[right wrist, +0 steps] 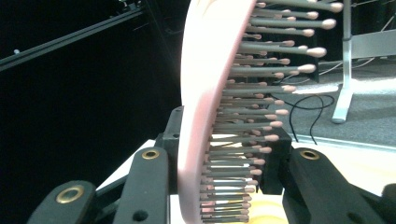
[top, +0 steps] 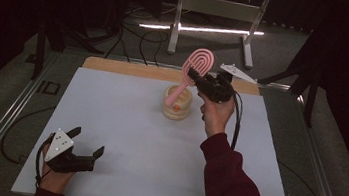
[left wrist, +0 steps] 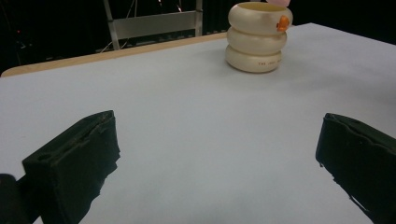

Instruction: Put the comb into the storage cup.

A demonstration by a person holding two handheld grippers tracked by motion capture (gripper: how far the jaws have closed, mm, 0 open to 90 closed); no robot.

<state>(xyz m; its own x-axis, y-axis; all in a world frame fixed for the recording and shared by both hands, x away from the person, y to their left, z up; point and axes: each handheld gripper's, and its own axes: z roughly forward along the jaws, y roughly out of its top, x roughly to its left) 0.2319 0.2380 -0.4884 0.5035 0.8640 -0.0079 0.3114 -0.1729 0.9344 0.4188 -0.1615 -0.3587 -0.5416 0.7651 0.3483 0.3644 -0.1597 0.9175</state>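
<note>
A pink hairbrush stands tilted with its handle down inside a cream ribbed cup at the back middle of the white table. My right gripper is shut on the brush's head. In the right gripper view the pink hairbrush with its grey bristles is squeezed between the two black jaws, and the cup's yellowish rim shows below. My left gripper rests near the table's front left corner, open and holding nothing. In the left gripper view the cream cup with an orange mark stands far ahead.
The white table sheet spreads between the two hands. A wooden strip runs along the table's back edge. Behind it stand a metal frame and cables on the floor. Metal rails border the table's sides.
</note>
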